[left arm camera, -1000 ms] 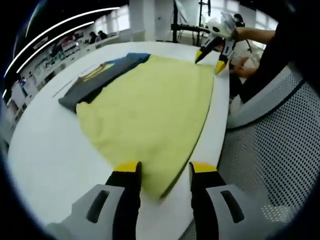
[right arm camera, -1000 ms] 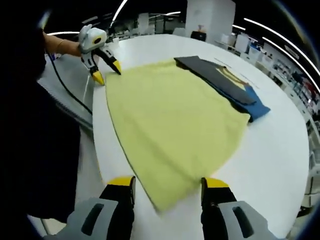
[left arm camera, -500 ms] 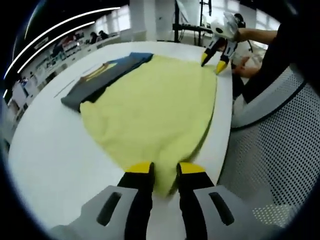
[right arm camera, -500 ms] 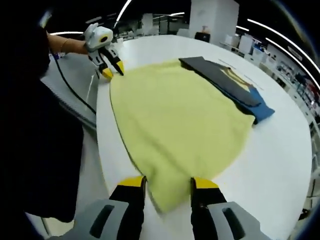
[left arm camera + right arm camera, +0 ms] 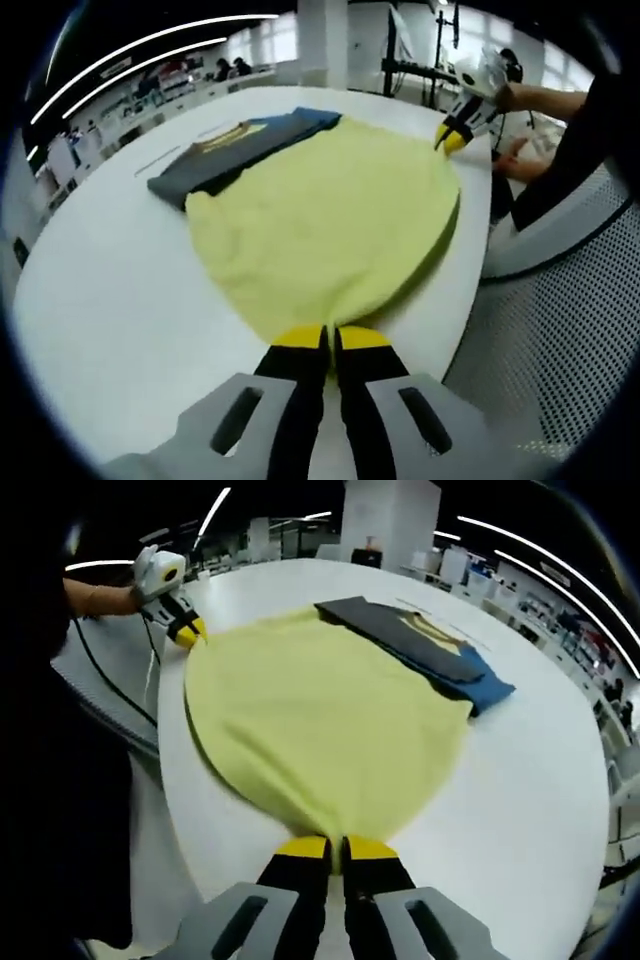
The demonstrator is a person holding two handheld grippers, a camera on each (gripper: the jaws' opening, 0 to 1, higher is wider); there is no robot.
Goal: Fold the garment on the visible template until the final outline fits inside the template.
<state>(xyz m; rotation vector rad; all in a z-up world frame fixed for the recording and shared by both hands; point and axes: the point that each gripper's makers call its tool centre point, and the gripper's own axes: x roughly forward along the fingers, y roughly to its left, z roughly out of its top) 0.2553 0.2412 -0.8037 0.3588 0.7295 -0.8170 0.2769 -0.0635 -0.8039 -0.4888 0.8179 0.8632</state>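
Note:
A pale yellow garment (image 5: 325, 220) (image 5: 315, 715) lies spread over a white table (image 5: 110, 300) (image 5: 530, 770). My left gripper (image 5: 331, 338) is shut on its near corner. In the right gripper view that same gripper (image 5: 186, 632) pinches the far left corner. My right gripper (image 5: 335, 848) is shut on the corner nearest it. It also appears at the far corner (image 5: 455, 137) in the left gripper view. A dark grey and blue folded cloth (image 5: 235, 150) (image 5: 425, 645) lies at the garment's far edge, partly tucked under it.
A person's hand and dark sleeve (image 5: 560, 130) reach in at the right of the left gripper view. A perforated grey chair (image 5: 560, 330) stands beside the table edge. A black cable (image 5: 105, 685) hangs near the table on the left of the right gripper view.
Both grippers went from open around the garment's corners to shut on them. The yellow cloth now bunches toward each pinched corner.

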